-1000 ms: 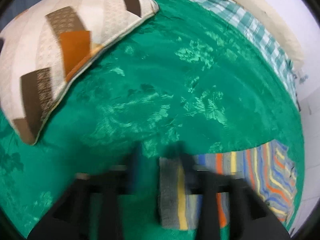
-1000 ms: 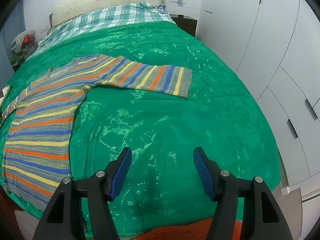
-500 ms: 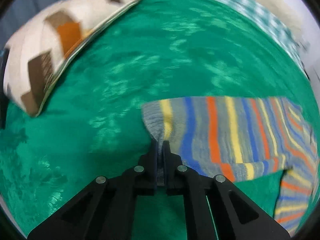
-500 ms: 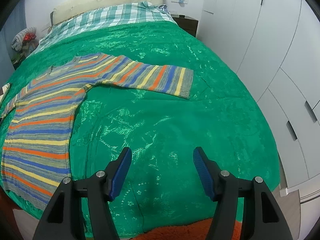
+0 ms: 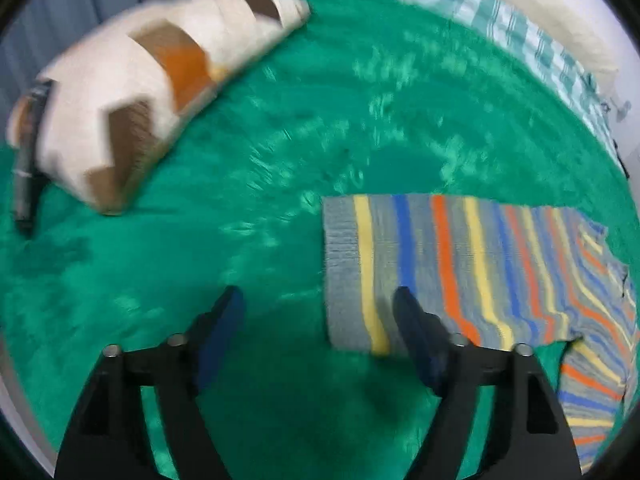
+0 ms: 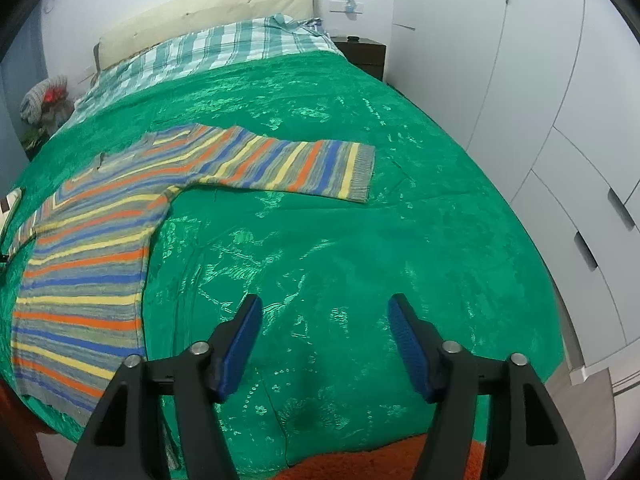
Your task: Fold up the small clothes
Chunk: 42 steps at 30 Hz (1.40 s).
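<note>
**Striped sweater spread flat, both grippers opening over the bedspread**

A striped knit sweater (image 6: 92, 248) is laid flat on the green bedspread (image 6: 320, 240). In the right wrist view its body is seen well to the left of the jaws, with its long axis running from the near bed edge up toward the checked sheet (image 6: 224, 48). One sleeve (image 6: 288, 166) is stretched out sideways above and beyond the jaws, its grey cuff pointing right toward the white wardrobe (image 6: 560, 120).

In the left wrist view the other sleeve (image 5: 460, 268) is laid across the frame, its long axis left to right, with the cuff pointing left toward the patterned cushion (image 5: 132, 104). The cuff end lies just beyond and partly behind the right-hand finger; nothing but bedspread is seen between the jaws.

The left gripper (image 5: 316, 312) is seen with its jaws apart and opening, and the cuff is not pinched. Half a second earlier these jaws were clamped together on the cuff edge; the sleeve has since been released and now rests flat, and the view is blurred.

The right gripper (image 6: 322, 320) is held over bare bedspread with its jaws apart and opening, wider than a second ago, and nothing between them. The sweater's body and outstretched sleeve are unchanged in that view.
</note>
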Available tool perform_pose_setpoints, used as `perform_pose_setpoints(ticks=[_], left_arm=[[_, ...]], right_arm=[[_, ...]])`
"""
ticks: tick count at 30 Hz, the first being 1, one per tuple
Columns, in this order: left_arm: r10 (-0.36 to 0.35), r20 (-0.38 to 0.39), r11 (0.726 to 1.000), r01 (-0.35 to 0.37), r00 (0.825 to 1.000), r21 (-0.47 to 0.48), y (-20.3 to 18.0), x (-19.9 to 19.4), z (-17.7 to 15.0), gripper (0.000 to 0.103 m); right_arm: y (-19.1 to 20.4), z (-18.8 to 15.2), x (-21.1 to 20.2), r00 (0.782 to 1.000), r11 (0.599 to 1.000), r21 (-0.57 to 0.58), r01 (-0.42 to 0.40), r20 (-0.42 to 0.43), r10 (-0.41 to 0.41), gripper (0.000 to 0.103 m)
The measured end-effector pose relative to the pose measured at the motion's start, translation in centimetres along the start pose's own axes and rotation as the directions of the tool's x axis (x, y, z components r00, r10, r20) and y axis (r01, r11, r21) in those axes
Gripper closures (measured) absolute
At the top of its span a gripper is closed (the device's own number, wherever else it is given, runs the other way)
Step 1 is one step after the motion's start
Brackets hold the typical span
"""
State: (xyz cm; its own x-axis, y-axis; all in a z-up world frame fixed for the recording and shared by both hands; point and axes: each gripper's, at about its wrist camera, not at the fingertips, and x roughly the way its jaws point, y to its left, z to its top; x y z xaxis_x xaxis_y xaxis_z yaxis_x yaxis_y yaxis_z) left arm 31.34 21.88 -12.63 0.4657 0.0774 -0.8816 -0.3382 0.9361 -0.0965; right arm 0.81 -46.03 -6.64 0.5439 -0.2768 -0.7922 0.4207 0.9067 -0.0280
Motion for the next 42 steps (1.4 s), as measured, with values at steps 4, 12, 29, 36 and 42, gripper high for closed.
perform_pose_setpoints(ticks=[4,12,29,36,42], left_arm=[[-0.044,0.052,0.995,0.040,0.998,0.087,-1.7,-5.2,-3.0,0.020],[-0.204,-0.038,0.892,0.202,0.978,0.404,-12.8,-8.8,-15.4,0.015],[-0.248,-0.388,0.858,0.387,0.888,0.338,-10.1,-8.2,-27.5,0.054],[-0.248,-0.436,0.829,0.422,0.865,0.366,-11.5,-7.7,-27.4,0.100],[-0.214,-0.524,0.799,0.456,0.824,0.391,-10.9,-9.9,-28.8,0.101]], right_arm=[[0.8,0.6,-0.1,1.000,1.000,-0.024,-0.003,-0.014,0.002,0.018],[9.9,1.6,1.4,0.967,0.958,-0.137,-0.253,-0.032,0.251,0.018],[8.4,-6.4,4.6,0.726,0.858,0.134,-0.497,-0.477,0.495,0.027],[13.2,-8.7,8.3,0.670,0.864,0.028,-0.502,-0.619,0.410,0.099],[12.6,-8.0,4.8,0.676,0.863,-0.083,-0.498,-0.661,0.326,0.100]])
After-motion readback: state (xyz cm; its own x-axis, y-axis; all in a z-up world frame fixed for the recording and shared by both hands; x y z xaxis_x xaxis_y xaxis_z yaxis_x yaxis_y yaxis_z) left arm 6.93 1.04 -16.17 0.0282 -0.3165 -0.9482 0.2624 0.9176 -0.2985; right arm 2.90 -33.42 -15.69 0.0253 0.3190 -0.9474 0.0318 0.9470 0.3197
